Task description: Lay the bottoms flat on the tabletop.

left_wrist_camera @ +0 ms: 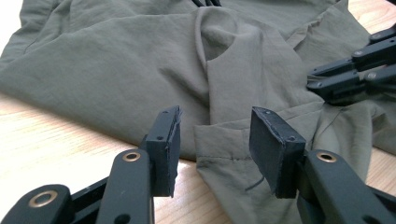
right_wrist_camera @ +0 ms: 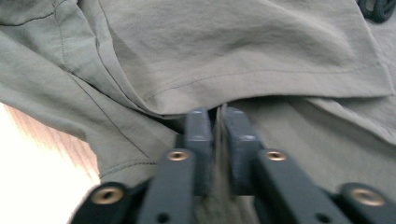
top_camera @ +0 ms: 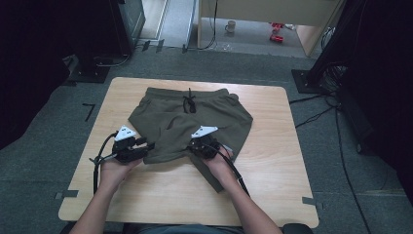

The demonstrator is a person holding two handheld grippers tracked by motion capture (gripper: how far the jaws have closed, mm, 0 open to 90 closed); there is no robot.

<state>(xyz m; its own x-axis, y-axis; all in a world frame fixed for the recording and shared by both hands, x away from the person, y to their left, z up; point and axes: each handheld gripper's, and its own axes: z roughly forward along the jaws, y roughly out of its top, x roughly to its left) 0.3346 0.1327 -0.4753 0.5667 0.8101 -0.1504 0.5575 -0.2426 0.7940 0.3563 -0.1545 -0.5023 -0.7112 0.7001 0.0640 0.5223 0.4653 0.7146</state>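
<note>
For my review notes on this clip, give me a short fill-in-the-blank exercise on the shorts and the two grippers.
1. The olive shorts lie on a ____ table.
2. The right gripper is ____ on a fold of the shorts.
3. The left gripper has its jaws ____, a hem edge between them.
4. The black drawstring lies at the ____ edge of the shorts.

Missing words: wooden; shut; open; far
</note>
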